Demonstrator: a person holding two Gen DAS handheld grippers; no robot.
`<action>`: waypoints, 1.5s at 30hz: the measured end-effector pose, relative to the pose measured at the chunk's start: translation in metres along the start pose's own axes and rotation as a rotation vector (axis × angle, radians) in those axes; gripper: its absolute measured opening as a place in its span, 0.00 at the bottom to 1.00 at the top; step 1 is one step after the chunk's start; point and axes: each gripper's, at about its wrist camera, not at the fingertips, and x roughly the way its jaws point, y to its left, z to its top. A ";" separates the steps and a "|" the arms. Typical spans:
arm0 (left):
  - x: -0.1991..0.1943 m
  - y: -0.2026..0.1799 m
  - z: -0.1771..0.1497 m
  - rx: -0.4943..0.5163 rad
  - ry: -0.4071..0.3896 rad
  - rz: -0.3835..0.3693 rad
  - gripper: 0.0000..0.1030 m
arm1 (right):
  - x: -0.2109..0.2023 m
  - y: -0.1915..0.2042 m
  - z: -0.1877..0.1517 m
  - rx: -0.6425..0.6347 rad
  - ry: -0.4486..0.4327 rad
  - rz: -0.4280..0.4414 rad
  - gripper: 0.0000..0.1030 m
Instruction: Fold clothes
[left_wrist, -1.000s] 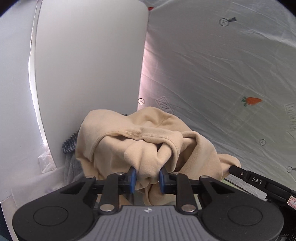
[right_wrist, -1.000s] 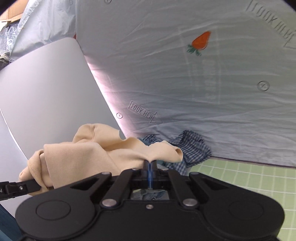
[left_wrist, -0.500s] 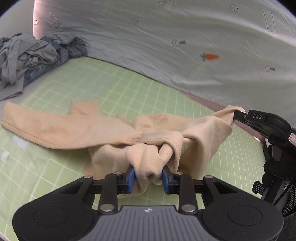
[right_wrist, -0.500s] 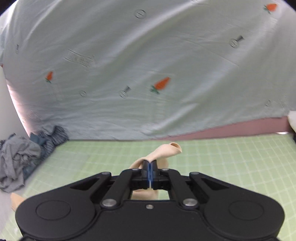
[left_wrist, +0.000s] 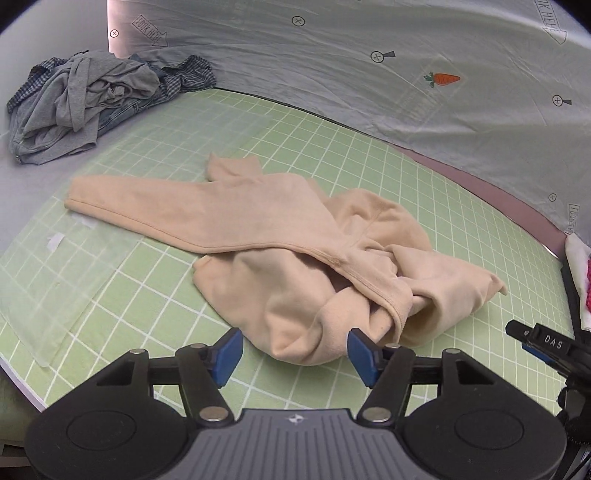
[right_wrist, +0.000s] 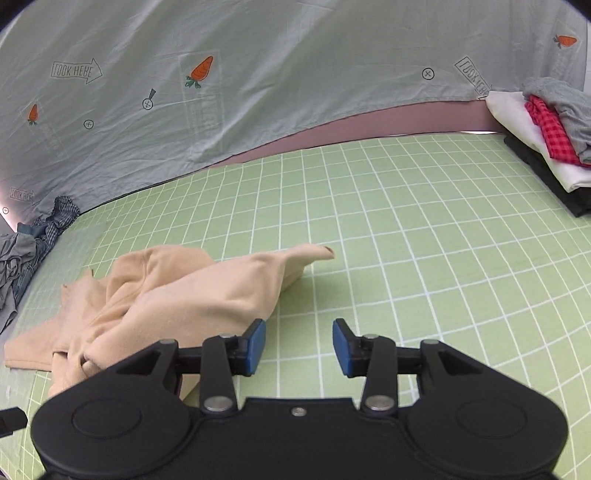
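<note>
A beige long-sleeved top (left_wrist: 280, 251) lies crumpled on the green grid mat (left_wrist: 155, 295), one sleeve stretched out to the left. My left gripper (left_wrist: 294, 353) is open just in front of the garment's near bunched edge, blue pads apart with cloth lying between and beyond them. In the right wrist view the same beige top (right_wrist: 177, 295) lies to the left; my right gripper (right_wrist: 298, 345) is open over bare mat (right_wrist: 406, 240), its left pad beside the cloth's edge. The right gripper's tip (left_wrist: 543, 341) shows at the lower right of the left wrist view.
A heap of grey and blue checked clothes (left_wrist: 81, 99) sits at the mat's far left. A stack of folded clothes (right_wrist: 546, 129), white, red and grey, sits at the far right. A pale printed sheet (right_wrist: 258, 74) hangs behind the mat.
Both grippers carried the beige top from beside the pile to the mat, then opened and let it go. It now lies loose on the mat.
</note>
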 end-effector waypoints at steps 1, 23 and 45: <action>0.002 0.000 0.004 0.002 0.000 -0.005 0.63 | 0.000 0.004 -0.004 -0.005 0.006 -0.003 0.41; 0.088 -0.034 0.054 0.197 0.190 -0.306 0.58 | 0.061 0.097 -0.054 0.166 0.169 -0.065 0.50; 0.124 0.009 0.075 0.156 0.292 -0.281 0.11 | 0.067 0.116 -0.047 0.162 0.140 -0.106 0.47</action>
